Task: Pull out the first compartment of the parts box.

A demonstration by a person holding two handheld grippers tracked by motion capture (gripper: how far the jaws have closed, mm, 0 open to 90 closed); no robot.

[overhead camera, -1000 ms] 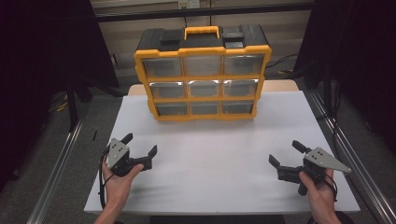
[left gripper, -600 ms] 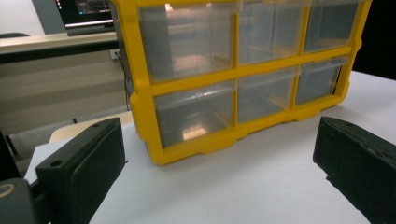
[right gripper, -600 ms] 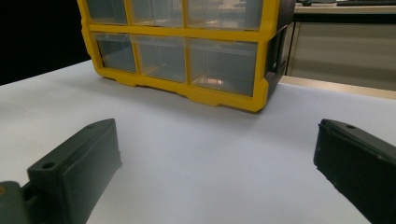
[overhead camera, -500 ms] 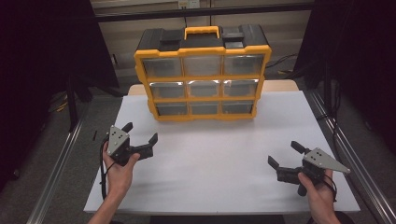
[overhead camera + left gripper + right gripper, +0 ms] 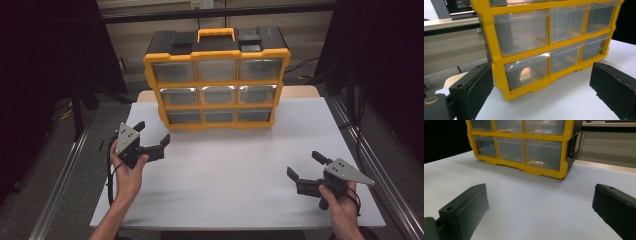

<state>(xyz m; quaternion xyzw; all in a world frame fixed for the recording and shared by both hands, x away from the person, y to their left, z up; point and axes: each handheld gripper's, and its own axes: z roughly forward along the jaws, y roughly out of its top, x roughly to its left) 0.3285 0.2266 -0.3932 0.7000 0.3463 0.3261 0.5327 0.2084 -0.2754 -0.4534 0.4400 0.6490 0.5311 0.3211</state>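
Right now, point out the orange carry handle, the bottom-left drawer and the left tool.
Orange carry handle (image 5: pixel 216 34), high view, on its top bar.
Bottom-left drawer (image 5: pixel 527 71), left gripper view, on its clear front.
Left tool (image 5: pixel 152 134), high view, midway between its open fingertips.

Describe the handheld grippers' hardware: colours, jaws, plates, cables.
Both the left gripper and the right gripper are black, with two blocky jaws and matte pads. Each carries a grey three-cornered plate. A black cable trails from the left one. No sleeves in view.
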